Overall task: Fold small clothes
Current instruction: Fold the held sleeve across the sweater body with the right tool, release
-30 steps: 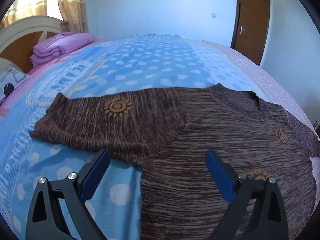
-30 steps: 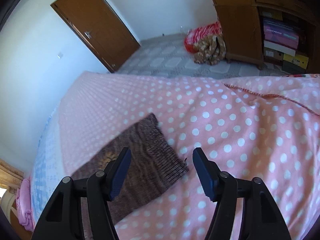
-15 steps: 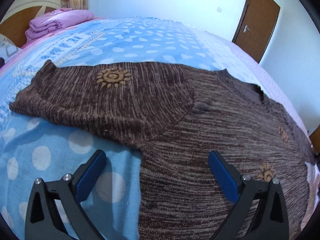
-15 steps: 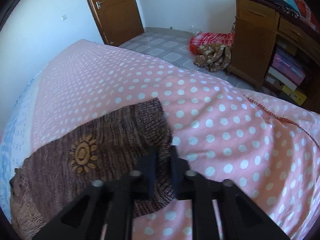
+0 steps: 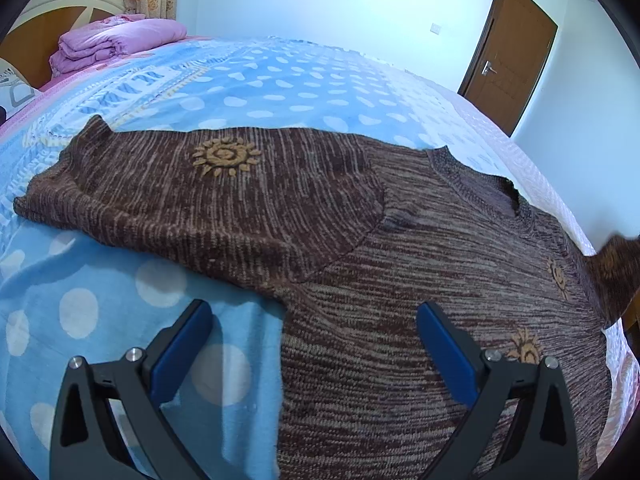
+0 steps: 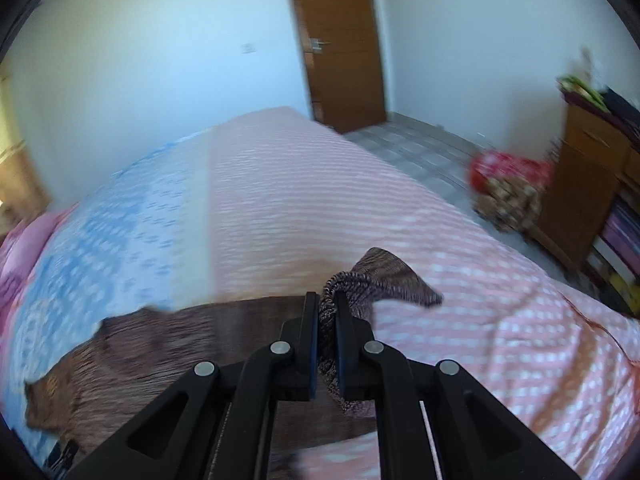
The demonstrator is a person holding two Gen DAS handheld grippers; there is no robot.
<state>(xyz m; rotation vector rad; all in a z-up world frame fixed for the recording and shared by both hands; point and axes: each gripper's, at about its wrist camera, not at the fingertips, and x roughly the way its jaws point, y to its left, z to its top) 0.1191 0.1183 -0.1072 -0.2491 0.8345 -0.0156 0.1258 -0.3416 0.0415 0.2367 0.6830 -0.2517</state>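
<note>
Right tool pinches the lifted sleeve cuff of the sweater, lying sleeve-to-sleeve crosswise; left tool spread.

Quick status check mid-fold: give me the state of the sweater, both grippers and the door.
Sweater: spread flat on the bed, one sleeve out to the side, the other sleeve's cuff lifted.
Right gripper: shut on the cuff.
Left gripper: open, over the sweater's edge, holding nothing.
Door: closed.
</note>
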